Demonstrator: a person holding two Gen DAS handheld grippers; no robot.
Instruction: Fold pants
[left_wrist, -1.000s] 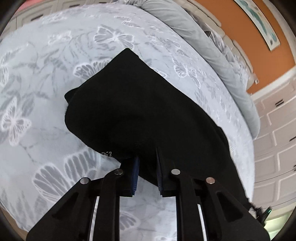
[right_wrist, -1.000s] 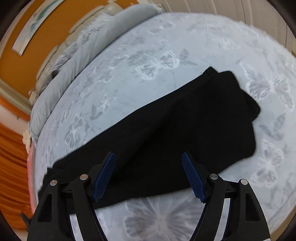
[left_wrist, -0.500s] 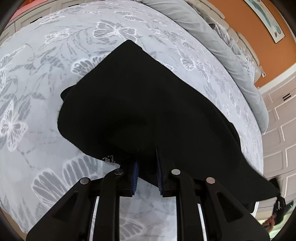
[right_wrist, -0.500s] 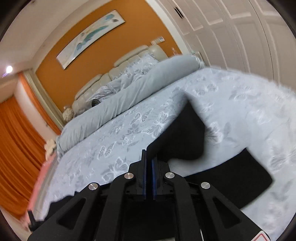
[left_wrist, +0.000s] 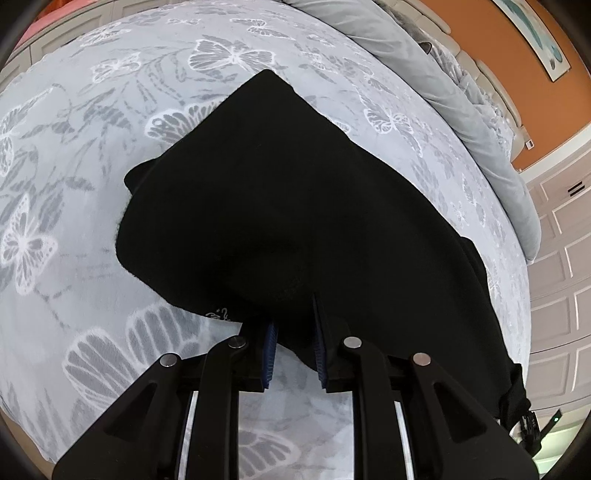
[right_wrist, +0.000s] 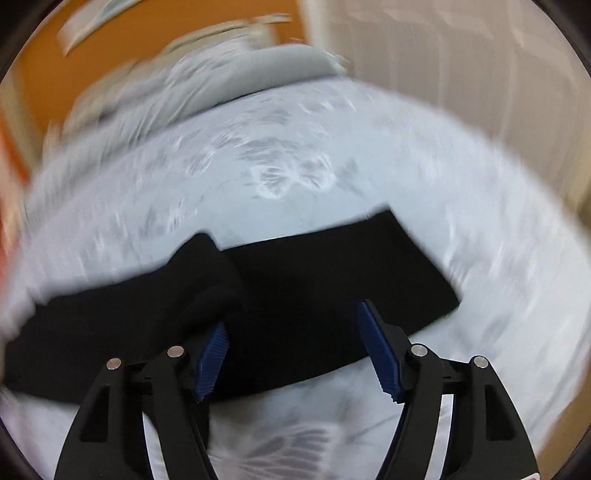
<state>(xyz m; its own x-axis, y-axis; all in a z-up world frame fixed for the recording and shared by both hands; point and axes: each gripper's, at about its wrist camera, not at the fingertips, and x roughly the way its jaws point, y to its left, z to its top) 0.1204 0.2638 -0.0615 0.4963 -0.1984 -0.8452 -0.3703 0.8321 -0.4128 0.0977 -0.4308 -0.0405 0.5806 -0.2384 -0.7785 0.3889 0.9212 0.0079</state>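
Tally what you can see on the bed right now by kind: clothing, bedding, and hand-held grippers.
Black pants: 1
Butterfly-print bedspread: 1
Grey rolled duvet at the headboard end: 1
Hand-held grippers: 2, the left hand-held gripper clamped on the pants' edge, the right hand-held gripper open over them
Total: 5

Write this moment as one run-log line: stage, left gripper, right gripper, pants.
stage: folding | left gripper: shut on pants edge | right gripper: open, just opened, nothing gripped | pants: partly folded on bed
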